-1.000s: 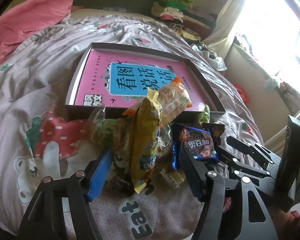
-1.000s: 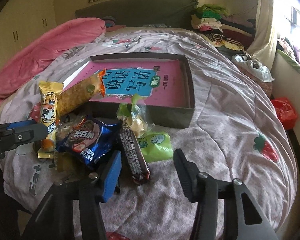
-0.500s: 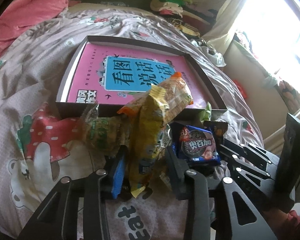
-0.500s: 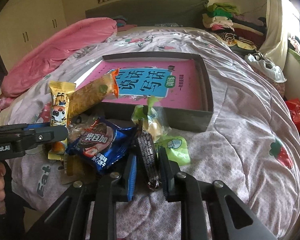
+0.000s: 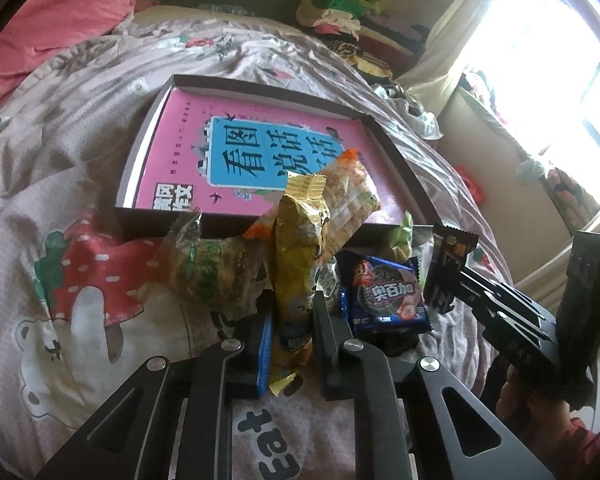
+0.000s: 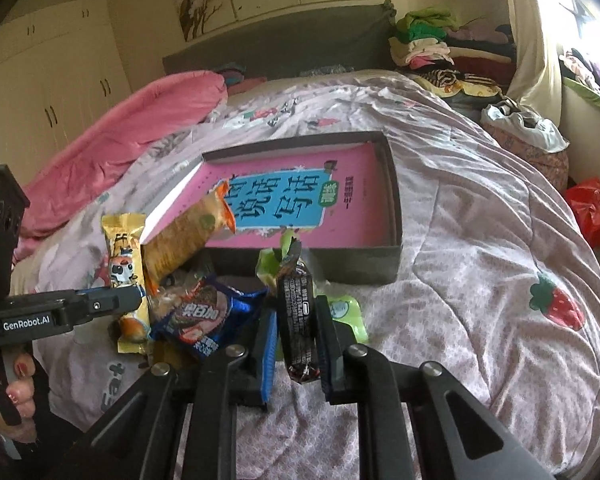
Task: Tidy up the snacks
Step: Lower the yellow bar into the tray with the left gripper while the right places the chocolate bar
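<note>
While the left tongs [image 5: 292, 332] pinch a yellow packet [image 5: 298, 264], the right tongs [image 6: 298, 344] (just closed) clamp a black bar [image 6: 298, 316].

left gripper [image 5: 290, 332] fingers [image 5: 262, 344] clamp the yellow snack packet [image 5: 298, 264].

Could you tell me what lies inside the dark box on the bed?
The dark box holds a pink book. An orange snack packet covers one corner, and whatever lies under the book stays hidden.

Snack pile [image 5: 300, 264] on bedspread [image 5: 80, 120] just before box [image 6: 356, 272], book [image 5: 260, 152] inside.
</note>
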`<state>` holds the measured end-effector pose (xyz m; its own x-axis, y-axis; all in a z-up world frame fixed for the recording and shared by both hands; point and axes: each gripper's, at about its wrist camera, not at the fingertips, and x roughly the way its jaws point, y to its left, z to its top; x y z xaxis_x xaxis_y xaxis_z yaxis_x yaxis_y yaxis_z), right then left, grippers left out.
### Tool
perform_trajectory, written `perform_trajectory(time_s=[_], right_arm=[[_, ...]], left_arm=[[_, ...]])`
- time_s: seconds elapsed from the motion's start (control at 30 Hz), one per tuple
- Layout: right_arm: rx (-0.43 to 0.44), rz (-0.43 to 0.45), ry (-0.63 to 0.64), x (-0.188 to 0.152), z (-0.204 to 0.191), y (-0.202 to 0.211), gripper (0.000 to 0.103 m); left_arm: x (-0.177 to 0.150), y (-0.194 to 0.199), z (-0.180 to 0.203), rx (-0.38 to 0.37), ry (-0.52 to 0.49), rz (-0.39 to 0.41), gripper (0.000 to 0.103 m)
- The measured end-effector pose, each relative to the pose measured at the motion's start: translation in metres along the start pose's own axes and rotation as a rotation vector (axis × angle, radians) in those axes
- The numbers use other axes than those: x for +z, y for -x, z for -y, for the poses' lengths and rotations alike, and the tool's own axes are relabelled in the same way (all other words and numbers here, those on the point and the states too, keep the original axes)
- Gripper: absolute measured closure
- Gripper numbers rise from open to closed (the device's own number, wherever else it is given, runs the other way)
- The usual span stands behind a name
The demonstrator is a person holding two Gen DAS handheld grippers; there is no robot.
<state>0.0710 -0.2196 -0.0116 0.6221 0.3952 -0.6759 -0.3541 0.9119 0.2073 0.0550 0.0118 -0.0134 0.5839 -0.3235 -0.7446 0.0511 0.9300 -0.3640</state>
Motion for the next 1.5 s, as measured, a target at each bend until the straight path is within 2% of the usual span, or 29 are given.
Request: perform_trajectory(time_s=[0.43,0.8,1.23,1.5], right_arm=[[0.021,0.08,-0.059,0.015,0.011,0.009,0.085],[0.034,0.15,-0.08,0.039,0.019,0.006,0.085],[0.017,0.171,-0.083,0.06,0.029,-0.017,0.085],[-0.009,0.147,-0.08,0.065,0.037,-0.037,0.085]], left_arm=[[0.022,0.031,-0.004,0.02,0.009,0.1,0.086],[0.048,0.035,-0.018,0.075,0.044,0.152,0.086],[0.072,0.015,-0.028,0.135,0.057,0.151,0.086],[0.083,-0.005,-0.024,0.185,0.033,0.128,0.086]])
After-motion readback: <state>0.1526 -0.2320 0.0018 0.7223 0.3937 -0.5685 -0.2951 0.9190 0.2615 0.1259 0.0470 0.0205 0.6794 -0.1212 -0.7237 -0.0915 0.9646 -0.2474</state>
